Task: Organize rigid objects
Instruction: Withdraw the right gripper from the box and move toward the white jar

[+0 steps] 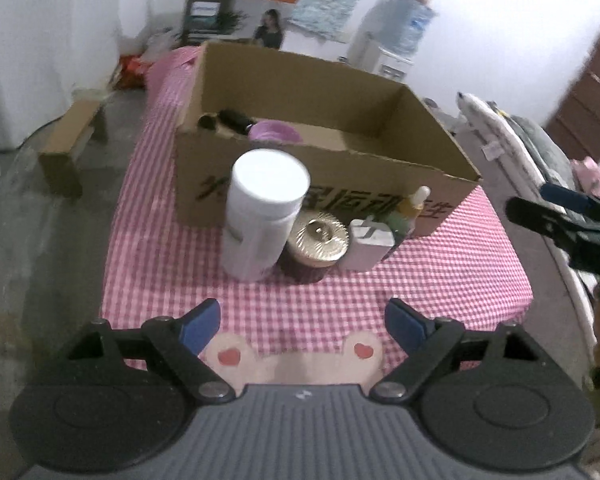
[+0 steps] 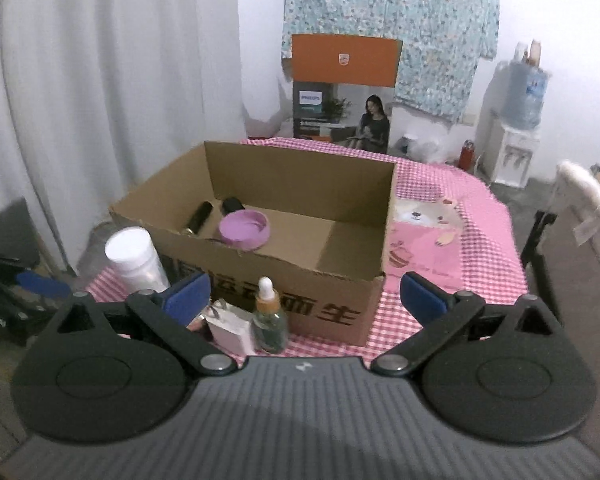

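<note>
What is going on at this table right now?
A person holds two grippers, sorting small items into a cardboard box. Both the left gripper and the right gripper are open and empty. Inside the box lie a purple lid and two black tubes. Still outside it stand a white bottle, a gold-lidded jar, a small white box and a dropper bottle.

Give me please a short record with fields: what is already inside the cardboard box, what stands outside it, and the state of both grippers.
container: cardboard box, open top, on pink checked tablecloth
inside box: purple lid, two black cylinders
outside, in front of box: white bottle, gold-lidded jar, small white carton, dropper bottle
left hand-held gripper: open, holds nothing
right hand-held gripper: open, holds nothing
</note>
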Demonstrator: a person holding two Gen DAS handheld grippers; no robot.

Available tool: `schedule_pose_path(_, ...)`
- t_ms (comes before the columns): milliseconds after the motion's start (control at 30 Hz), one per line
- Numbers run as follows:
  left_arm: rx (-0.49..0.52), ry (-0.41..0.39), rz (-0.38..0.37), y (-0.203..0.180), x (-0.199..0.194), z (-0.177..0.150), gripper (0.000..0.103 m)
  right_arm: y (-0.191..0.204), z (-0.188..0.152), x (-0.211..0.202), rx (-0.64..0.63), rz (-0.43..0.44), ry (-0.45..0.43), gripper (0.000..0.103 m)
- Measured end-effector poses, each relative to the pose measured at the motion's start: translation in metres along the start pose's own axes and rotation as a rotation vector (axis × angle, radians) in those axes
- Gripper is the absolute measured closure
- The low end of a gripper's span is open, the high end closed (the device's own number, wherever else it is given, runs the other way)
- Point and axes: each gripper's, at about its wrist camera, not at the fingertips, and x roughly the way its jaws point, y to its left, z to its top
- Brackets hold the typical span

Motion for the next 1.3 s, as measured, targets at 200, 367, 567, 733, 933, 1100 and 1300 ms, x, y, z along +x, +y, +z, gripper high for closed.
schedule_pose_path(200, -0.051, -0.071, 0.022, -0.002, -0.001, -0.011, 0.001, -0.004, -0.016, -0.011, 0.015, 0.058, -0.08, 0.001)
schedule_pose_path(367, -0.072, -0.078, -0.002, -0.009, 0.007, -0.011, 0.0, -0.01, -0.03, -0.014, 0.109, 0.172, -0.088, 0.001)
schedule_pose_path(567, -0.099, -0.106, -0.069, -0.008, 0.011, -0.013, 0.0, -0.007, -0.036, -0.016, 0.113, 0.186, -0.105, 0.001)
schedule_pose_path(733, -0.152, -0.09, -0.101, 0.001, 0.016, -0.016, 0.0, -0.007, -0.035, -0.013, 0.161, 0.236, -0.107, 0.001)
schedule_pose_path(933, -0.137, -0.105, -0.068, 0.011, 0.014, -0.022, 0.0, 0.004, -0.032, -0.009, 0.187, 0.285, -0.094, 0.001)
schedule_pose_path(1100, -0.115, -0.105, -0.027, 0.019, 0.011, -0.025, 0.0, 0.015, -0.027, -0.005, 0.189, 0.314, -0.082, 0.001)
schedule_pose_path(1300, -0.094, -0.133, 0.001, 0.03, 0.007, -0.028, 0.001, 0.033, -0.022, 0.003, 0.18, 0.344, -0.059, 0.001)
